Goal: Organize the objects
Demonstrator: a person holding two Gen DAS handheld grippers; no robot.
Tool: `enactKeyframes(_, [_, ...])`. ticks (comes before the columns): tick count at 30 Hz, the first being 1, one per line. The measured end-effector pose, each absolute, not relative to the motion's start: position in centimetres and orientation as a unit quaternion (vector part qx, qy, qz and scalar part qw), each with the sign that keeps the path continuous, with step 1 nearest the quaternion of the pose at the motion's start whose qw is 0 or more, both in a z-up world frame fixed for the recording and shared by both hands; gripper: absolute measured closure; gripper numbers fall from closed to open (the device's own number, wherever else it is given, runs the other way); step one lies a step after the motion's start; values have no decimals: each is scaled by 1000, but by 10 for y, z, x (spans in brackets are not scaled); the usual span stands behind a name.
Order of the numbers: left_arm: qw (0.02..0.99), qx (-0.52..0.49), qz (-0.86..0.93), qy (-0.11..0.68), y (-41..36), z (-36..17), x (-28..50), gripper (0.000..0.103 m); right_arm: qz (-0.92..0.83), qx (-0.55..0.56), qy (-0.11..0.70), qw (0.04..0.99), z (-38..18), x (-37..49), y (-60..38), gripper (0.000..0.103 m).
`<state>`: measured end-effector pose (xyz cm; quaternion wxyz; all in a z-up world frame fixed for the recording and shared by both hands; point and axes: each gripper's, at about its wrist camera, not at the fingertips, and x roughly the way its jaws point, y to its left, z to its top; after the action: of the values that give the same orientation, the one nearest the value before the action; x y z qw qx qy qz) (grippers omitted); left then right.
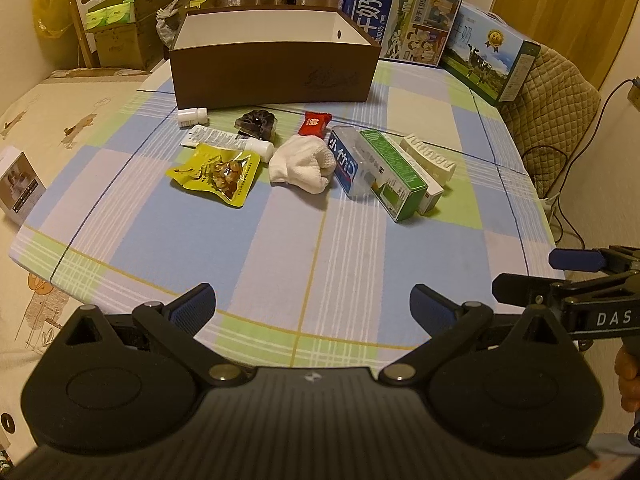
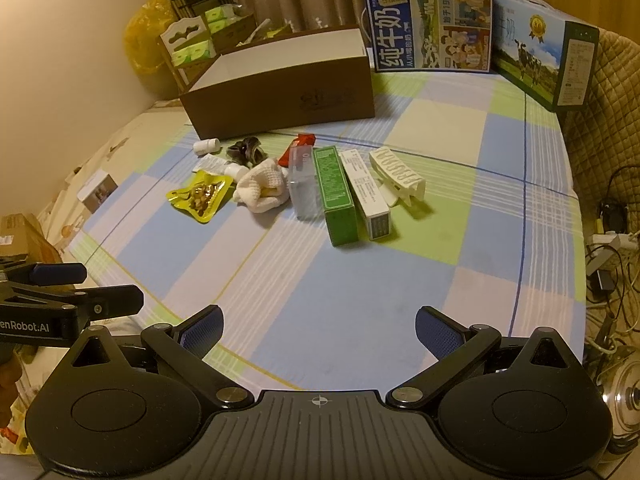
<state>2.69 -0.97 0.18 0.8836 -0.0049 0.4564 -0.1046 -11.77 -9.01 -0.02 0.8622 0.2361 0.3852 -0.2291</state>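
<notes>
An open brown box [image 1: 272, 76] [image 2: 280, 100] with a white inside stands at the far side of a checked cloth. In front of it lie a white bottle [image 1: 193, 116], a white tube [image 1: 224, 140], a dark hair clip [image 1: 256, 123], a red packet [image 1: 315, 123], a yellow snack pouch [image 1: 218, 174] [image 2: 200, 196], a white sock [image 1: 302, 164] [image 2: 262, 192], a clear blue-label box [image 1: 348, 166], a green carton [image 1: 394, 174] [image 2: 335, 196], a white carton [image 2: 366, 196] and a white claw clip [image 1: 430, 158] [image 2: 398, 178]. My left gripper [image 1: 312, 308] and right gripper [image 2: 319, 330] hover open at the near edge, holding nothing.
Two milk cartons [image 1: 400, 20] [image 2: 430, 28] stand behind the brown box at the right. A wooden rack with green tissue packs [image 1: 116, 12] is at the back left. Cables and a power strip [image 2: 612, 248] lie off the right side. A small white box [image 1: 20, 188] sits at the left.
</notes>
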Motion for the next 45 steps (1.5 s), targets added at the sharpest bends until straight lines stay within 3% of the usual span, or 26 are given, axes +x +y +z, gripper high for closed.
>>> enactKeyframes(45, [886, 0, -83, 457, 16, 5, 98, 1, -257, 267, 365, 854, -4, -84, -155, 3])
